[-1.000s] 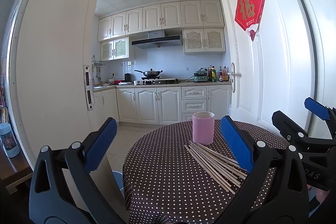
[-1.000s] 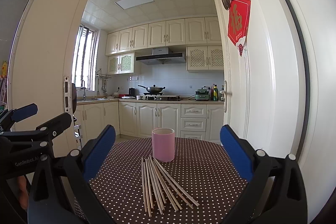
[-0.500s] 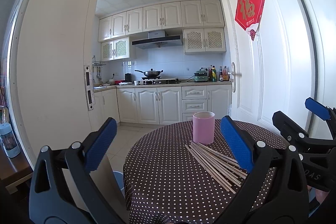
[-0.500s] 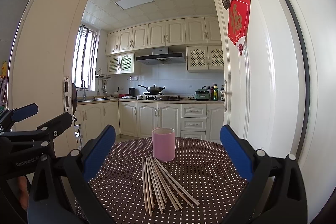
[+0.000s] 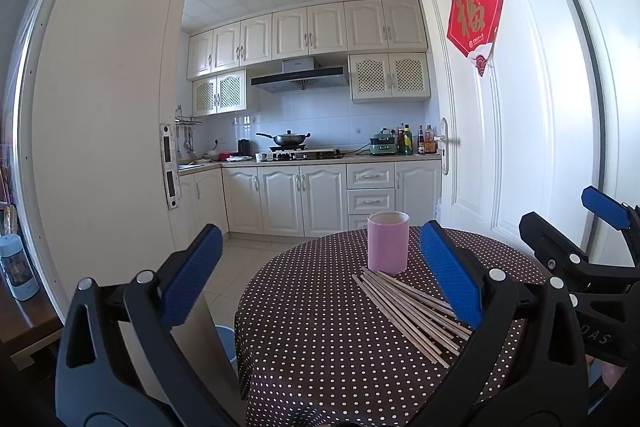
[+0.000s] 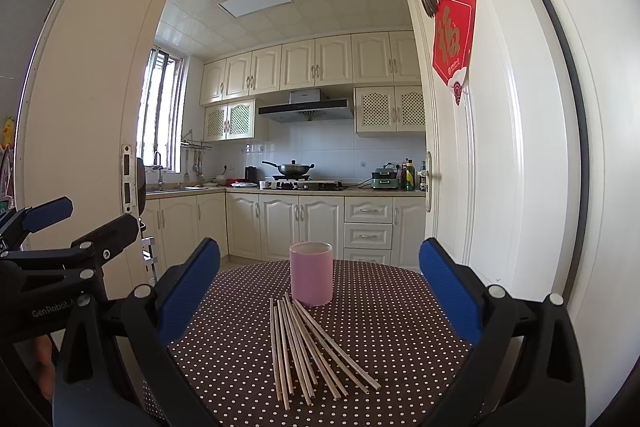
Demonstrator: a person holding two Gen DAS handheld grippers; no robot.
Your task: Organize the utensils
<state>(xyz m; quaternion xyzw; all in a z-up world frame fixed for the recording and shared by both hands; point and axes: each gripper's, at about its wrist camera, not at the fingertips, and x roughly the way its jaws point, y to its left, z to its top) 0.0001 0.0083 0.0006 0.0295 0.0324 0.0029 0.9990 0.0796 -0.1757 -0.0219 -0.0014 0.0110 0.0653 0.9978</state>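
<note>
Chopsticks (image 6: 308,347) lie fanned on the polka-dot tablecloth (image 6: 400,331) just before the upright pink cup (image 6: 311,273); right gripper (image 6: 320,291) gapes wide.

The red door hanging (image 5: 474,17) bears a gold "福". The left claw (image 6: 44,307) body reads "GenRobot.A"; the right claw (image 5: 596,337) body shows "DAS".

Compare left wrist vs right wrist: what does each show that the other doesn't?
Left wrist only: the right gripper at its right edge, a blue bin on the floor, a light-blue bottle at far left.
Right wrist only: the left gripper at its left edge, the kitchen window.
Both: the pink cup upright on the polka-dot table, the chopsticks fanned out before it, untouched.
</note>
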